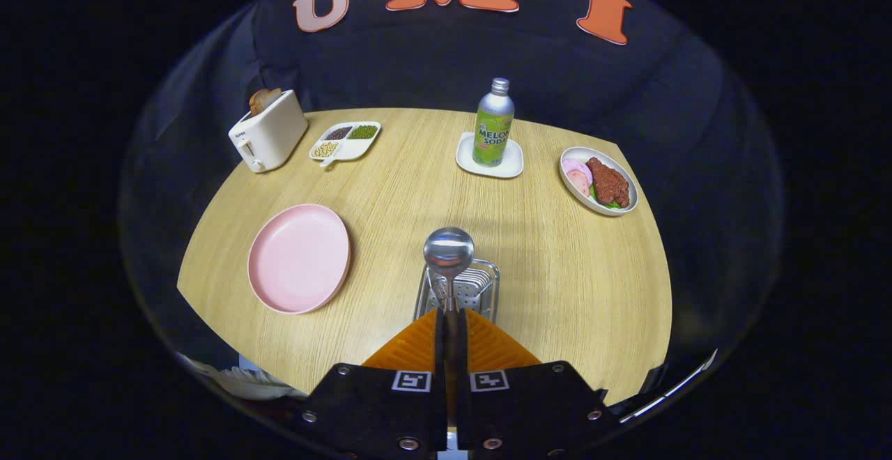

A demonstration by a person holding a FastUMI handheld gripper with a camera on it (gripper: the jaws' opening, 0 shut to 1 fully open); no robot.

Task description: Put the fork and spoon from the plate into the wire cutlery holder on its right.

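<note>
My gripper (pixel 450 317) is shut on the handle of a metal spoon (pixel 449 249), whose round bowl sticks out just ahead of the fingers. Directly under the spoon stands the wire cutlery holder (pixel 488 286) on the wooden table. Fork tines seem to show inside the holder behind the spoon's neck, though I cannot tell for sure. Left of the holder lies the pink plate (pixel 300 258), with nothing on it.
Beyond the holder a melon soda bottle (pixel 493 124) stands on a white coaster (pixel 489 157). A plate of meat and vegetables (pixel 599 181) is at the far right. A white toaster (pixel 268 131) and a divided dish of beans (pixel 346 141) sit at the far left.
</note>
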